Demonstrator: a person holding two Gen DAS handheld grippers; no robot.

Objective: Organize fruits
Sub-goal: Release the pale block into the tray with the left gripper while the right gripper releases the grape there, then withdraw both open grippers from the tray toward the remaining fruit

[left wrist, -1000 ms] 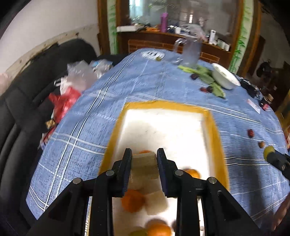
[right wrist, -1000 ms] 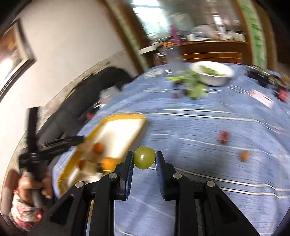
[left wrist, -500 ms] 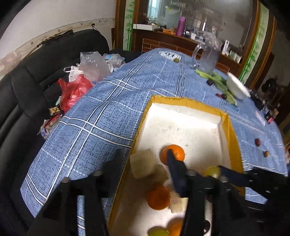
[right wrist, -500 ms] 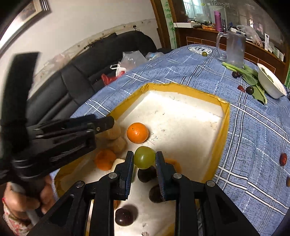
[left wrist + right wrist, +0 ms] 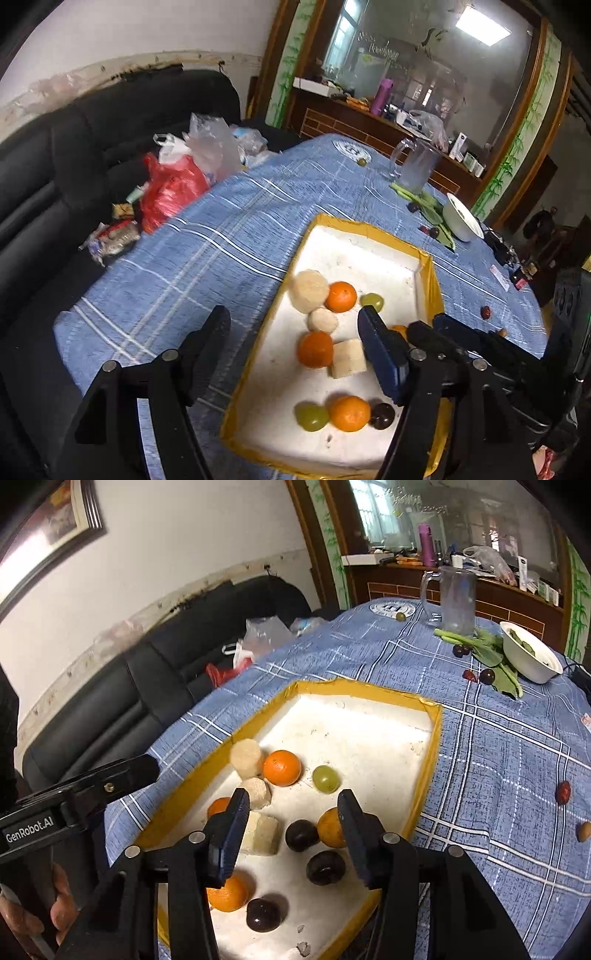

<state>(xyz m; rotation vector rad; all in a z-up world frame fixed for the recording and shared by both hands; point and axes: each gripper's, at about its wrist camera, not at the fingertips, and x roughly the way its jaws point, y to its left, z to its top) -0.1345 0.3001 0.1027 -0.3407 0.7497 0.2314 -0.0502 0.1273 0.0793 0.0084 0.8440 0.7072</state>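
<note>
A yellow-rimmed white tray [image 5: 437, 723] [image 5: 428, 258] on the blue checked tablecloth holds oranges [image 5: 282, 767], pale peeled fruit chunks [image 5: 245, 753], dark plums [image 5: 325, 862] and a green grape [image 5: 325, 778] [image 5: 372, 301]. My right gripper [image 5: 291, 808] is open and empty just above the tray, with the grape lying loose ahead of it. My left gripper [image 5: 295, 332] is open and empty over the tray's left edge; the pale chunk [image 5: 309, 291] lies in the tray.
Loose fruits lie on the cloth: a red date [image 5: 563, 792], a brown one [image 5: 584, 831], plums [image 5: 487, 676] and a far grape [image 5: 400, 616]. A glass jug [image 5: 456, 602], greens and a white bowl [image 5: 532, 657] stand at the back. Bags on a black sofa [image 5: 173, 184] lie left.
The right gripper carried the green grape over the tray and opened, leaving it there. The left gripper opened, dropped the pale chunk in the tray and drew back left.
</note>
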